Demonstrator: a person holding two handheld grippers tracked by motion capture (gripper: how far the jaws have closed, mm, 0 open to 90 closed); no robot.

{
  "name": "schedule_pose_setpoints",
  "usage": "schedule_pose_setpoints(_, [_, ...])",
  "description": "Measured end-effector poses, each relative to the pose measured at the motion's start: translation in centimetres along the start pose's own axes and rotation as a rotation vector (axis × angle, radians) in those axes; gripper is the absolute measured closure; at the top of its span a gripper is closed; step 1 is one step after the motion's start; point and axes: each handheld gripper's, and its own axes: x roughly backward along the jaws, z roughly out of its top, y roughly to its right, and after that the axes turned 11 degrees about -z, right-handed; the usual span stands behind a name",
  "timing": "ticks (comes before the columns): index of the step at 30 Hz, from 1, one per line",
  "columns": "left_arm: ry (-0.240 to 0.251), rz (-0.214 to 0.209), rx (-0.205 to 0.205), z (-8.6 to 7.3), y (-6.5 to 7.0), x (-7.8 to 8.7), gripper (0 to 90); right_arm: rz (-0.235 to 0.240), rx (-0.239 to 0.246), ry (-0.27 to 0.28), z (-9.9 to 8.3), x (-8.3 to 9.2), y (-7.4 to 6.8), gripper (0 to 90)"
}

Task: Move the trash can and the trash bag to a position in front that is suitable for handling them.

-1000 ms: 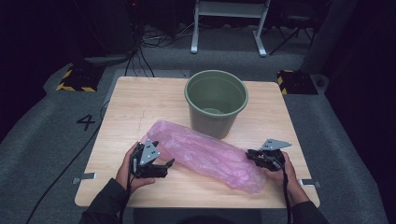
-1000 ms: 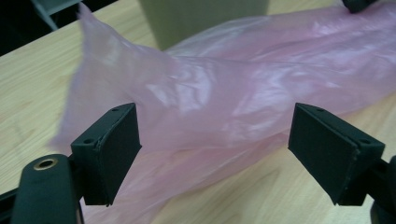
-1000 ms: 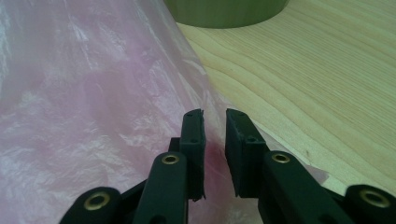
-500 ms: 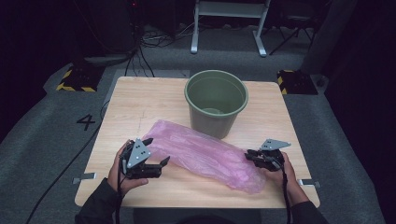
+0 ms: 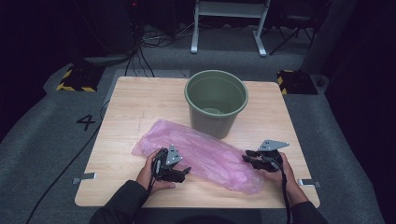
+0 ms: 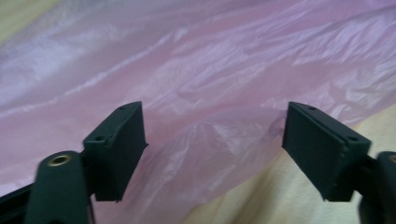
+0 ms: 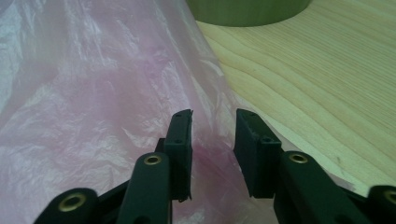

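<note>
- Pink plastic bag (image 5: 201,156) lies flat and long across the desk (image 5: 140,105), stretched between the two grippers, with the green bucket (image 5: 215,100) just beyond it. My guess is the bag is meant to line that bucket, hence the setup.
- Left gripper (image 5: 173,169) sits at the near edge of the bag. Its jaws stand wide and have just been closing a bit; a puffed fold of film rises between them, but the pads aren't pressing on it.
- Right gripper (image 5: 254,158) is at the bag's other end. Its jaws have just been opening, now a narrow gap with film bunched in it, not pinched as far as I can tell.
- One gripper per end makes sense: floppy film needs two grips to spread open.
</note>
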Motion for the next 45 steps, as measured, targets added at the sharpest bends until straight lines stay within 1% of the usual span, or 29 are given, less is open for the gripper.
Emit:
schedule_pose_setpoints(3, [-0.006, -0.010, 0.020, -0.2, -0.6, -0.3, 25.0, 0.007, 0.003, 0.001, 0.0, 0.0, -0.1, 64.0])
schedule_pose_setpoints(4, [-0.023, 0.005, 0.032, -0.3, -1.1, -0.5, 25.1, 0.017, 0.004, 0.002, 0.1, 0.0, -0.2, 61.2])
schedule_pose_setpoints(7, [-0.029, 0.015, 0.051, -0.4, -1.5, -0.7, 25.0, 0.023, 0.009, -0.001, 0.1, -0.1, -0.3, 57.0])
schedule_pose_setpoints(8, [-0.034, 0.025, 0.055, -0.4, -1.7, -0.8, 24.7, 0.032, 0.013, 0.001, 0.2, -0.1, -0.4, 52.3])
schedule_pose_setpoints(10, [-0.042, 0.027, 0.075, -0.5, -2.0, -1.0, 24.2, 0.036, 0.016, 0.004, 0.2, -0.1, -0.5, 50.6])
schedule_pose_setpoints(12, [-0.035, 0.018, 0.083, -0.5, -2.6, -1.1, 23.2, 0.046, 0.018, 0.012, 0.2, -0.1, -0.7, 43.0])
schedule_pose_setpoints(14, [-0.032, 0.018, 0.086, -0.5, -2.7, -1.2, 22.9, 0.050, 0.016, 0.015, 0.2, -0.1, -0.7, 40.8])
schedule_pose_setpoints(15, [-0.032, 0.021, 0.084, -0.5, -2.8, -1.2, 22.9, 0.050, 0.017, 0.017, 0.3, -0.1, -0.8, 37.1])
schedule_pose_setpoints(16, [-0.032, -0.004, 0.085, -0.5, -3.2, -1.2, 22.9, 0.053, 0.017, 0.025, 0.3, 0.0, -0.9, 31.4])
schedule_pose_setpoints(17, [-0.032, -0.004, 0.085, -0.5, -3.2, -1.2, 23.0, 0.053, 0.017, 0.025, 0.3, 0.0, -0.9, 31.4])
schedule_pose_setpoints(18, [-0.029, -0.015, 0.090, -0.5, -3.6, -1.2, 23.5, 0.056, 0.024, 0.035, 0.4, 0.2, -1.0, 27.9])
schedule_pose_setpoints(22, [-0.029, -0.021, 0.088, -0.6, -4.0, -0.9, 30.6, 0.057, 0.027, 0.061, 0.5, 0.7, -1.0, 26.4])
schedule_pose_setpoints(25, [-0.024, -0.012, 0.090, -0.7, -4.3, -0.6, 43.4, 0.060, 0.022, 0.081, 0.6, 1.2, -0.8, 26.3])
schedule_pose_setpoints(27, [-0.021, -0.004, 0.099, -0.8, -4.7, -0.4, 45.9, 0.053, 0.019, 0.085, 0.6, 1.3, -0.7, 26.3])
schedule_pose_setpoints(28, [-0.021, 0.000, 0.099, -0.9, -4.9, -0.3, 51.5, 0.042, 0.007, 0.087, 0.5, 1.4, -0.4, 26.8])
schedule_pose_setpoints(29, [-0.017, 0.001, 0.100, -0.9, -5.0, -0.2, 51.5, 0.042, 0.007, 0.087, 0.5, 1.4, -0.4, 26.8])
schedule_pose_setpoints(31, [-0.020, 0.009, 0.102, -1.0, -5.3, 0.0, 57.7, 0.022, -0.010, 0.081, 0.3, 1.5, 0.0, 27.1])
schedule_pose_setpoints(33, [-0.012, 0.009, 0.108, -1.1, -5.5, 0.1, 59.0, 0.013, -0.014, 0.075, 0.2, 1.4, 0.2, 27.3])
schedule_pose_setpoints(34, [-0.008, 0.020, 0.113, -1.2, -5.8, 0.2, 58.3, 0.013, -0.017, 0.070, 0.2, 1.3, 0.3, 27.3])
schedule_pose_setpoints(35, [-0.008, 0.020, 0.113, -1.2, -5.8, 0.2, 55.0, 0.013, -0.017, 0.070, 0.2, 1.3, 0.3, 27.3])
schedule_pose_setpoints(37, [-0.009, 0.032, 0.127, -1.3, -6.1, 0.3, 53.0, 0.016, -0.016, 0.067, 0.1, 1.3, 0.3, 27.6])
schedule_pose_setpoints(38, [-0.015, 0.060, 0.104, -1.4, -6.5, 0.5, 53.0, 0.010, -0.015, 0.058, 0.0, 1.2, 0.3, 27.8])
schedule_pose_setpoints(39, [-0.015, 0.060, 0.104, -1.4, -6.5, 0.5, 53.1, 0.010, -0.015, 0.058, 0.0, 1.2, 0.3, 27.8])
schedule_pose_setpoints(40, [-0.019, 0.084, 0.091, -1.5, -7.0, 0.8, 53.0, 0.010, -0.011, 0.053, 0.0, 1.2, 0.3, 27.9])
schedule_pose_setpoints(41, [-0.019, 0.084, 0.091, -1.5, -7.0, 0.8, 52.6, 0.010, -0.011, 0.053, 0.0, 1.2, 0.3, 27.9])
schedule_pose_setpoints(42, [-0.026, 0.089, 0.109, -1.6, -7.5, 1.0, 50.3, 0.011, -0.013, 0.050, -0.1, 1.2, 0.3, 27.8])
schedule_pose_setpoints(43, [-0.026, 0.089, 0.109, -1.6, -7.5, 1.0, 49.1, 0.011, -0.013, 0.050, -0.1, 1.2, 0.3, 27.8])
schedule_pose_setpoints(44, [-0.018, 0.105, 0.138, -1.8, -8.0, 1.2, 46.8, 0.011, -0.012, 0.049, -0.1, 1.2, 0.4, 27.9])
schedule_pose_setpoints(45, [-0.018, 0.105, 0.138, -1.8, -8.0, 1.2, 42.6, 0.011, -0.012, 0.049, -0.1, 1.2, 0.4, 27.9])
